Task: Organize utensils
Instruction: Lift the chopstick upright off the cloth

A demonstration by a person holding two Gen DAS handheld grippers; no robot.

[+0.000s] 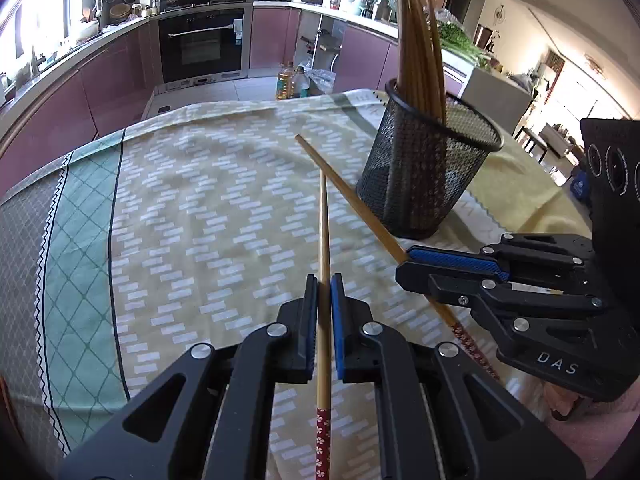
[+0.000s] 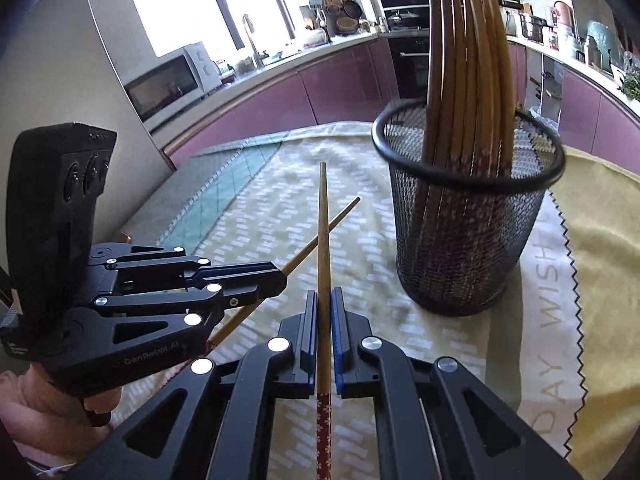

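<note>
My left gripper (image 1: 324, 280) is shut on a bamboo chopstick (image 1: 324, 236) with a red flowered handle. My right gripper (image 2: 324, 294) is shut on a second like chopstick (image 2: 323, 224). The two chopsticks cross above the cloth, tips pointing away from me. In the left wrist view the right gripper (image 1: 404, 264) sits at the right with its chopstick (image 1: 340, 184). In the right wrist view the left gripper (image 2: 282, 276) sits at the left with its chopstick (image 2: 320, 236). A black mesh cup (image 1: 424, 168) (image 2: 468, 216) holding several chopsticks stands upright just beyond and to the right of both grippers.
A yellow, green and grey patterned cloth (image 1: 192, 208) (image 2: 592, 264) covers the table. Oil bottles (image 1: 292, 82) stand on the floor past the table's far edge. Purple kitchen cabinets and an oven (image 1: 202, 46) line the back.
</note>
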